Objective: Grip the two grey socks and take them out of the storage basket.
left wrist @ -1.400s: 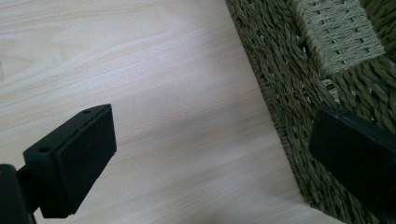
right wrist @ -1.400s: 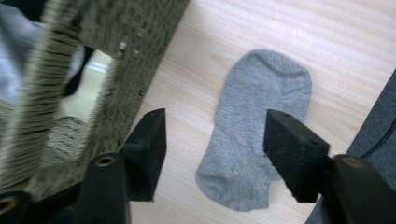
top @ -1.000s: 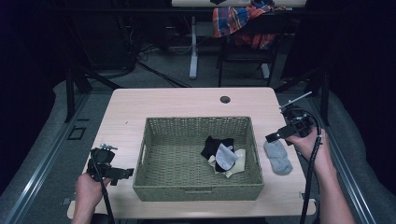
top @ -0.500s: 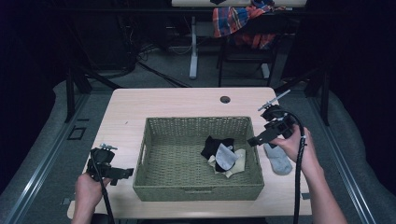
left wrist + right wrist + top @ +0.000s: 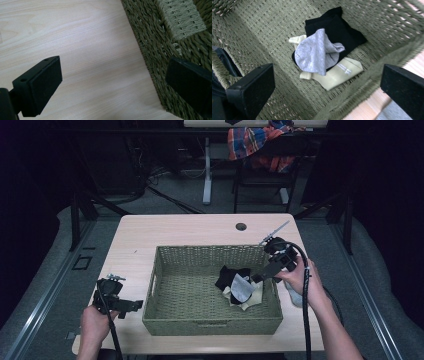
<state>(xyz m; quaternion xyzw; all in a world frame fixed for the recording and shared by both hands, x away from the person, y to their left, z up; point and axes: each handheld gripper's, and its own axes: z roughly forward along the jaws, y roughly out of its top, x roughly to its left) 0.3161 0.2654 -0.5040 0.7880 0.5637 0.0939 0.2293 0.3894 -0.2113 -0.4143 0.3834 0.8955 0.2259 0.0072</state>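
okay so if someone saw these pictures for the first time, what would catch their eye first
A green woven basket sits mid-table, with a pile of socks in its right half: a grey sock on a black one and a pale yellow one. The right gripper hovers open over the basket's right rim.

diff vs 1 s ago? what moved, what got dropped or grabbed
The right gripper swung left, from above the grey sock on the table to over the basket, jaws open and empty above the sock pile. Nothing was grabbed or dropped. The left gripper, basket and socks stayed put.
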